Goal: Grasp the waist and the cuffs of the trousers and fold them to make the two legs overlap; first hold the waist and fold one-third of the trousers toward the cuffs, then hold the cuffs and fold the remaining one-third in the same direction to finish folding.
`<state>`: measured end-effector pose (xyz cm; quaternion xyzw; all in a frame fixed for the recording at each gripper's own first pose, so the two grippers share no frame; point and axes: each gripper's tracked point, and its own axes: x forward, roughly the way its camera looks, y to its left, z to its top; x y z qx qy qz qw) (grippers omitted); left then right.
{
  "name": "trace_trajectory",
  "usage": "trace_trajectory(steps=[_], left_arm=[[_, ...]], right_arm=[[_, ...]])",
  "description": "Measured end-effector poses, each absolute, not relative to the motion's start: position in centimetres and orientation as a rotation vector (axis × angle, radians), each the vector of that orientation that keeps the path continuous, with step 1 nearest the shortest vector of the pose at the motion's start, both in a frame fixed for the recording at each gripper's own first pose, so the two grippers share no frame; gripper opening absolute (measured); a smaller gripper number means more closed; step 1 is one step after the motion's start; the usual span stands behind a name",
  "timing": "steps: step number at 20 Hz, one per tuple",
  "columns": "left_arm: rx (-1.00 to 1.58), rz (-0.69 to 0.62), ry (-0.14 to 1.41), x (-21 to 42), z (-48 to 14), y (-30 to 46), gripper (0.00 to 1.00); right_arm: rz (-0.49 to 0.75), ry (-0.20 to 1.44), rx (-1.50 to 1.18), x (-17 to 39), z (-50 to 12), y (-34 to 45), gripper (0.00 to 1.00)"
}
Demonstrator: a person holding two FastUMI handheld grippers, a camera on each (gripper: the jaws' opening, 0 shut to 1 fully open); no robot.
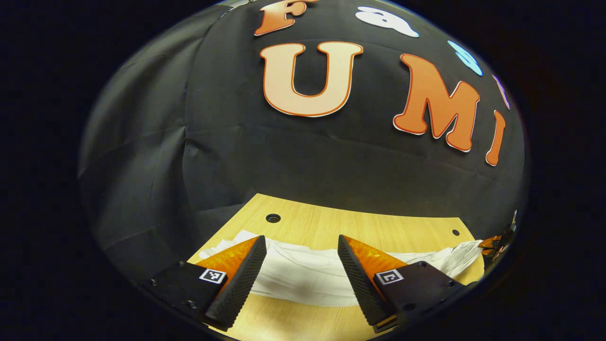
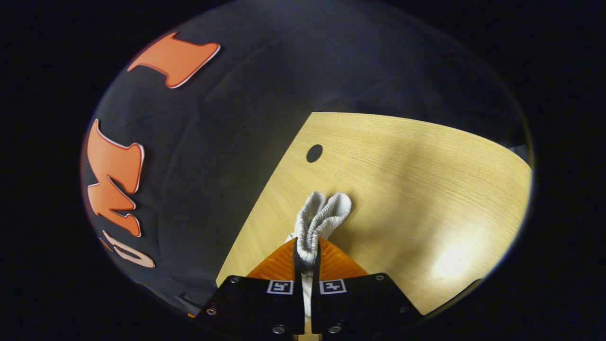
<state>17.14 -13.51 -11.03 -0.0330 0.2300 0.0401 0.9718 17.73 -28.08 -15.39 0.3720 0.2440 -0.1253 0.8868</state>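
1. Trousers lie as a white, rumpled band across the tabletop in my left gripper view, running from about 9 o'clock to 3 o'clock just past my left claw. That claw stands wide open, gripping nothing, with cloth showing in the gap between its fingers. My worry: if I close from here I may catch only the top layer, and the lower leg would stay behind and spoil the overlap.

2. Toward 3 o'clock in that same view the cloth tapers to a bunched end where the other claw meets it. With one end held and the other free, any pull could drag the whole garment sideways across the smooth wood instead of folding it.

3. My right claw is closed on a gathered, ribbed end of the trousers, which puffs out toward 12 o'clock beyond the fingertips. I cannot tell whether this is waist or cuff. The bite looks narrow, so a lift could let elastic fabric slip free.

4. A hole sits at 12 o'clock; a dragged hem might snag there.
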Motion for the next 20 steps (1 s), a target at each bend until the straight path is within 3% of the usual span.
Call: trace_trajectory(steps=[5, 6, 7, 19, 20], left_arm=[[-0.078, 0.080, 0.455, 17.0, -10.9, -11.9, 0.99], [-0.083, 0.077, 0.453, 17.0, -10.9, -11.7, 0.99], [-0.091, 0.076, 0.451, 17.1, -10.8, -11.3, 0.99], [-0.160, 0.069, 0.405, 17.4, -10.0, -7.0, 0.99], [-0.167, 0.076, 0.408, 17.3, -10.0, -6.5, 0.95]], right_arm=[[-0.205, 0.461, 0.732, 17.0, -12.7, -28.7, 0.06], [-0.194, 0.450, 0.714, 17.0, -11.8, -28.7, 0.11], [-0.185, 0.440, 0.689, 16.7, -10.8, -28.6, 0.06], [-0.014, 0.476, 0.537, 16.5, -10.4, -27.2, 0.06], [-0.003, 0.490, 0.526, 16.4, -10.3, -27.4, 0.06]])
